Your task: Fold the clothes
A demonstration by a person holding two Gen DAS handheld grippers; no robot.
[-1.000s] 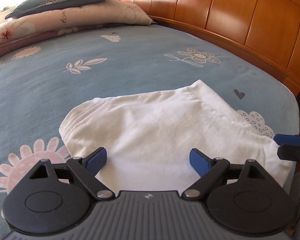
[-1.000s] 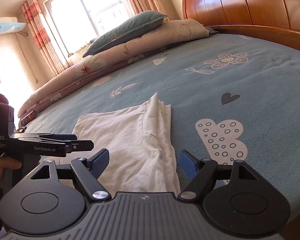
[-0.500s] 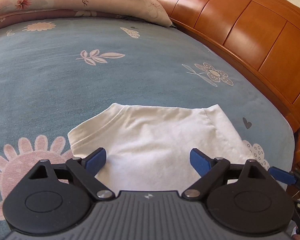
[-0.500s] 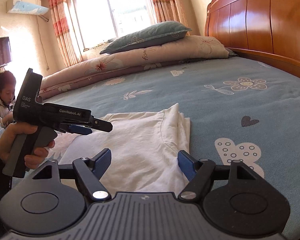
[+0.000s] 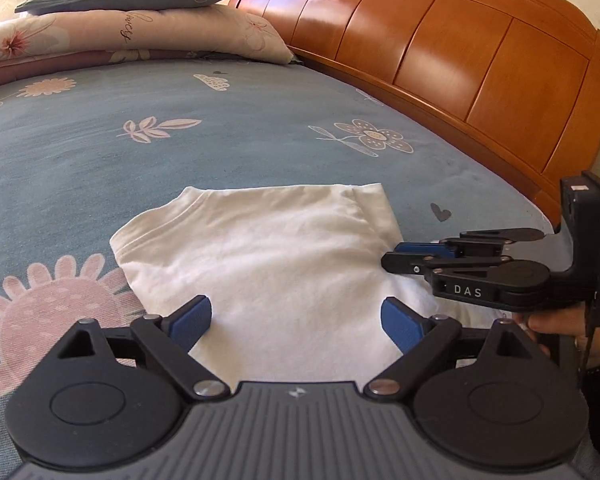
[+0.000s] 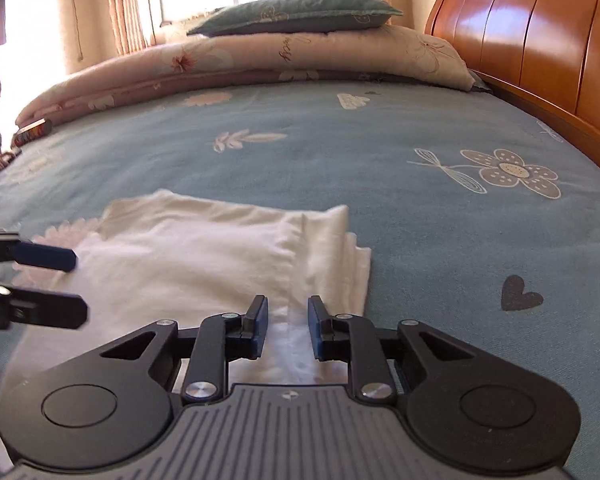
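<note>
Since the earlier frame the right gripper (image 6: pixel 287 326) has narrowed its jaws over the shirt (image 5: pixel 268 276), which lies part-folded on the bed (image 5: pixel 180 152). Left gripper (image 5: pixel 296 320) released. Next, probably: pinch the near edge for another fold.

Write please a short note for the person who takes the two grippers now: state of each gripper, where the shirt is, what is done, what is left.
Left gripper: open wide, holds nothing, above the near part of the white shirt.
Right gripper: narrowed but with a gap between the fingers, nothing gripped, over the shirt's near right part.
Shirt: flat on the blue bedsheet, near the edge where the person stands; the headboard is to the right.
Done: the shirt is folded to a compact rectangle, with layers stacked at its right edge.
Left: probably one more fold, or a smoothing. I cannot tell if this fold is the final one.
</note>
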